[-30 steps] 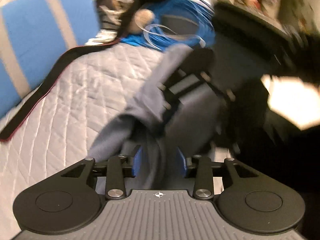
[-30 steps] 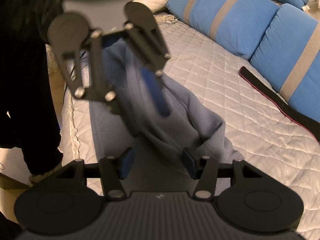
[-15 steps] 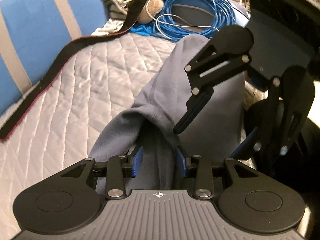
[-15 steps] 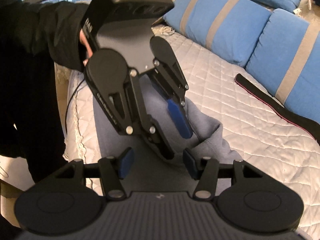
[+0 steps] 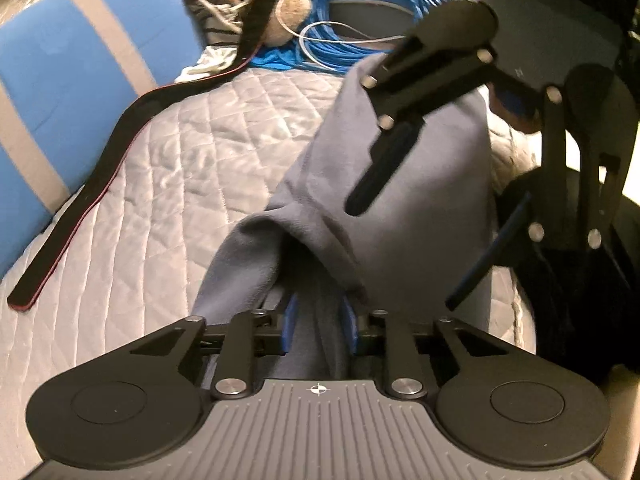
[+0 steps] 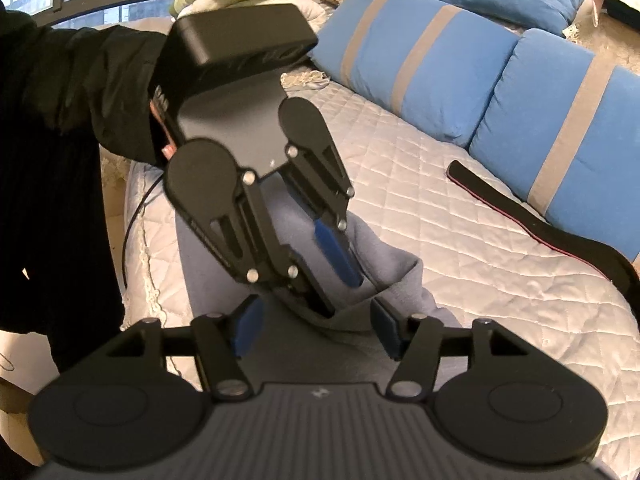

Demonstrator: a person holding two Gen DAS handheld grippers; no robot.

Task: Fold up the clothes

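While left gripper (image 5: 318, 330) pinches grey garment (image 5: 420, 216) — right gripper (image 6: 316, 330) agape.

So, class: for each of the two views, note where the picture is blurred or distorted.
Left wrist view: the right gripper and background cable coil are smeared; fisheye bends the quilt. Right wrist view: the left gripper is soft; the pillows curve.

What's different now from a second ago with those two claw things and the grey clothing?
The right gripper has swung in from the far side and now hovers open over the grey garment, close to the left gripper. The left gripper stays shut on a fold of it. The black strap has not moved.
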